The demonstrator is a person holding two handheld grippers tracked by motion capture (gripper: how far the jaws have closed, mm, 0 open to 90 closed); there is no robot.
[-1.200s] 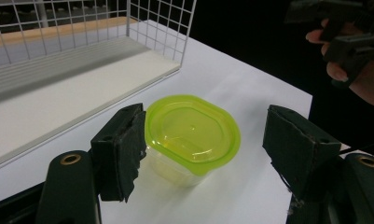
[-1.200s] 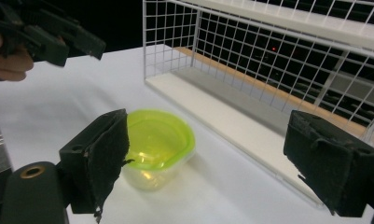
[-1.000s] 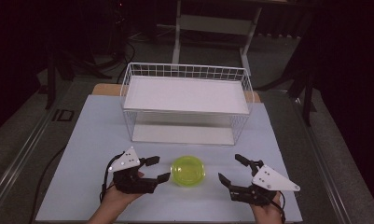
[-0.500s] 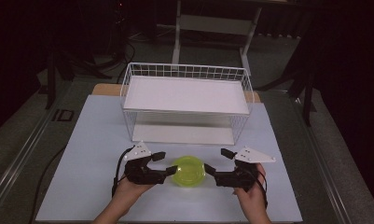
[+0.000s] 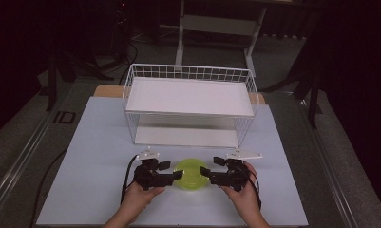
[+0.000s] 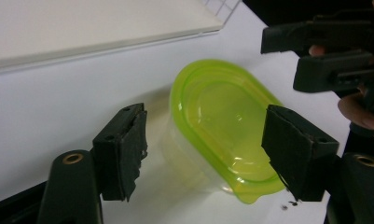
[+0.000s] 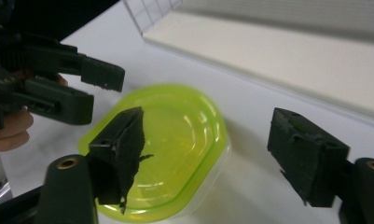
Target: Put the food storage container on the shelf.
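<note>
high view: unlabelled green-lidded container point(image 5: 190, 174)

One marking is showing in the high view: the dark capital letters "ID" point(image 5: 64, 117), standing sideways on the grey floor strip at the left of the pale blue-white rectangular table point(image 5: 98, 142), level with the table's far half. Nothing readable is showing on the translucent lime-green plastic lid point(image 6: 222, 121) of the clear oval container, on the white wire basket shelf point(image 5: 188, 95) at the far middle of the table, or on the black jaws in the two gripper views.
</note>
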